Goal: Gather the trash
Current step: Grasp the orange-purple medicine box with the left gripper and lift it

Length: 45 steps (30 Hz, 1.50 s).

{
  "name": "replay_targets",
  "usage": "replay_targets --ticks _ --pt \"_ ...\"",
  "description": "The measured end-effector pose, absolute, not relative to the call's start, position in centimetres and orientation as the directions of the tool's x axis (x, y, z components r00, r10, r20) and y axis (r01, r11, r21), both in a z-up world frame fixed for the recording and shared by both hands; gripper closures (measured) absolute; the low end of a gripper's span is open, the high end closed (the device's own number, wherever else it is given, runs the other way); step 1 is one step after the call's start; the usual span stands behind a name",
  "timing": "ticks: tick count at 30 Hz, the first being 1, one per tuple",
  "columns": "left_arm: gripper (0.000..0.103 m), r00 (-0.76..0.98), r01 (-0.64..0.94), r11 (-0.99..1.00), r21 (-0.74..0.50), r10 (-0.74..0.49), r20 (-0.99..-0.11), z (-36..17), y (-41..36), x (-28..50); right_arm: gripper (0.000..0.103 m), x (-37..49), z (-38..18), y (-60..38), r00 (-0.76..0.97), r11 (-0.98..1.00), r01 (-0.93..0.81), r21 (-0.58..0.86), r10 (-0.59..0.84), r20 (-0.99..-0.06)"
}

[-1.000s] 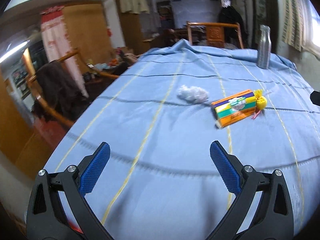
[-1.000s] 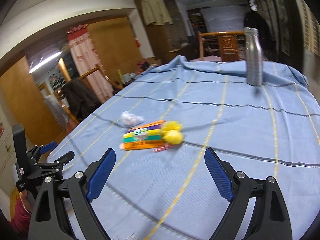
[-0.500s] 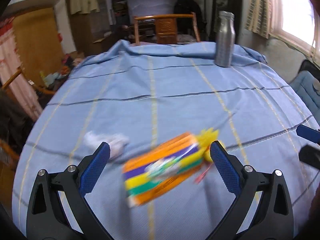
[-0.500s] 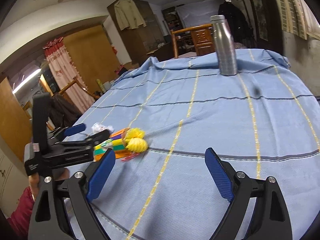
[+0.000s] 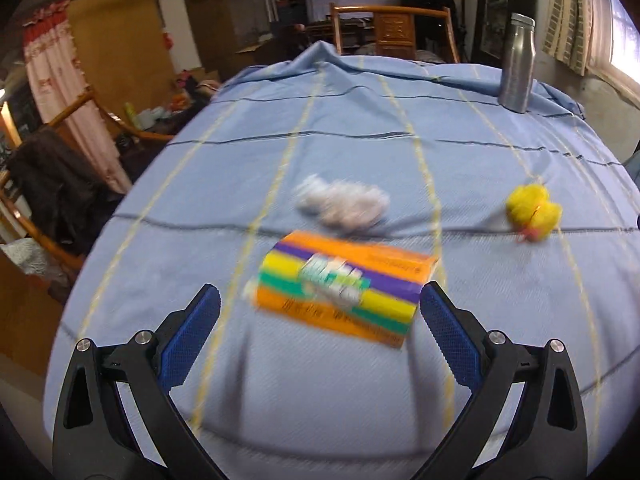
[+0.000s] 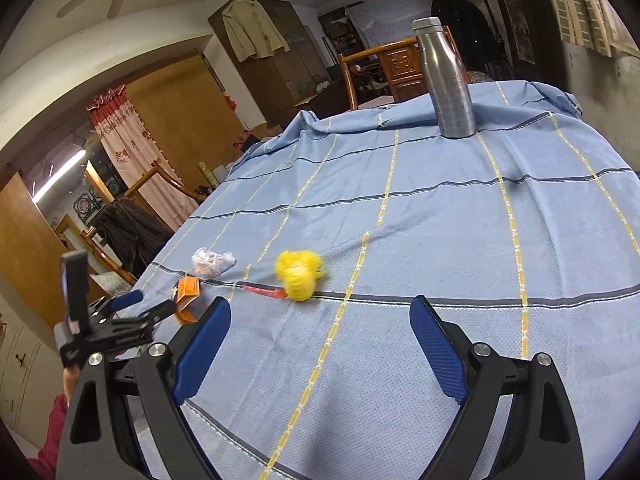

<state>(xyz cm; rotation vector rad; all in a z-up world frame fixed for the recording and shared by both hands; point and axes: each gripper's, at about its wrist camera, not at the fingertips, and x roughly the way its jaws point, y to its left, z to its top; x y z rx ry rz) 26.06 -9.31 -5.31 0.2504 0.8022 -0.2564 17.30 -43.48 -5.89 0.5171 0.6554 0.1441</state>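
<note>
- Trash lies on the blue tablecloth [image 5: 360, 120]: a striped orange packet [image 5: 340, 286] between the wide-open fingers of the left gripper [image 5: 320, 308], untouched
- crumpled white wrapper [image 5: 344, 206] just beyond the packet
- yellow ball [image 6: 298, 274] ahead of the right gripper [image 6: 320, 322], jaws wide, empty
- steel bottle [image 6: 448, 80] upright at the far edge

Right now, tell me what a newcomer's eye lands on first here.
The striped orange packet lies on the blue tablecloth just ahead of the open left gripper. Beyond it sits a crumpled white wad, with a yellow fluffy ball off to the right. A steel bottle stands upright at the far edge.
</note>
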Motion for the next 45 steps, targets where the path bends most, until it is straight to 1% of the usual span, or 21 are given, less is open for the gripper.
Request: replay_targets --ticks 2,6,9,13,17,21,22,25,28,31,36,37,42,45 --pt "0.007 0.67 0.313 0.944 0.105 -0.142 -0.728 -5.0 -8.6 25.3 0.013 17.3 -5.8 -43.3 0.787 0.865 0.026 0.5 0.291 -0.544" --pt "0.007 0.664 0.318 0.948 0.024 -0.204 -0.719 -4.4 -9.1 25.2 0.013 17.2 -5.9 -43.1 0.786 0.872 0.031 0.488 0.28 -0.552" --pt "0.007 0.655 0.303 0.953 0.008 -0.202 -0.728 -4.5 -10.7 26.7 0.013 17.3 -6.1 -43.4 0.785 0.867 0.039 0.497 0.281 -0.552" --pt "0.007 0.635 0.248 0.968 0.047 -0.125 -0.762 -5.8 -12.2 29.1 0.013 17.3 -6.4 -43.7 0.777 0.857 0.045 0.514 0.293 -0.557" --pt "0.007 0.584 0.25 0.962 0.108 -0.061 -0.81 -7.6 -11.1 29.4 0.013 17.5 -6.6 -43.5 0.765 0.851 0.035 0.524 0.314 -0.562" --pt "0.007 0.613 0.246 0.947 0.208 0.014 -0.79 -7.6 -7.7 27.8 0.013 17.4 -6.5 -43.1 0.764 0.855 0.023 0.518 0.319 -0.56" --pt "0.007 0.621 0.244 0.946 0.212 0.015 -0.783 -7.3 -6.9 27.5 0.013 17.4 -6.4 -42.9 0.764 0.857 0.018 0.515 0.32 -0.56" --pt "0.007 0.636 0.266 0.948 0.177 -0.034 -0.771 -6.4 -6.1 27.2 0.013 17.4 -6.4 -42.5 0.763 0.866 0.01 0.501 0.317 -0.564" --pt "0.007 0.656 0.322 0.937 0.135 -0.117 -0.746 -6.0 -7.3 27.5 0.013 17.6 -6.7 -42.2 0.755 0.876 0.016 0.482 0.306 -0.58" --pt "0.007 0.654 0.317 0.939 0.132 -0.115 -0.748 -6.5 -8.5 29.1 0.013 17.9 -7.0 -42.2 0.747 0.881 0.029 0.472 0.294 -0.596" --pt "0.007 0.614 0.287 0.957 0.049 -0.145 -0.776 -7.8 -8.1 31.1 0.013 18.2 -7.3 -42.2 0.738 0.88 0.031 0.473 0.299 -0.605" --pt "0.007 0.591 0.281 0.958 0.054 -0.128 -0.796 -8.4 -8.1 31.5 0.013 18.2 -7.3 -42.1 0.735 0.883 0.029 0.469 0.299 -0.608" --pt "0.006 0.556 0.289 0.956 0.058 -0.118 -0.823 -9.3 -8.5 31.9 0.013 18.6 -7.6 -41.3 0.72 0.901 0.014 0.434 0.292 -0.63" --pt "0.006 0.543 0.284 0.959 0.027 -0.137 -0.829 -9.5 -8.0 32.1 0.013 18.6 -7.8 -40.9 0.713 0.91 0.013 0.415 0.282 -0.642"
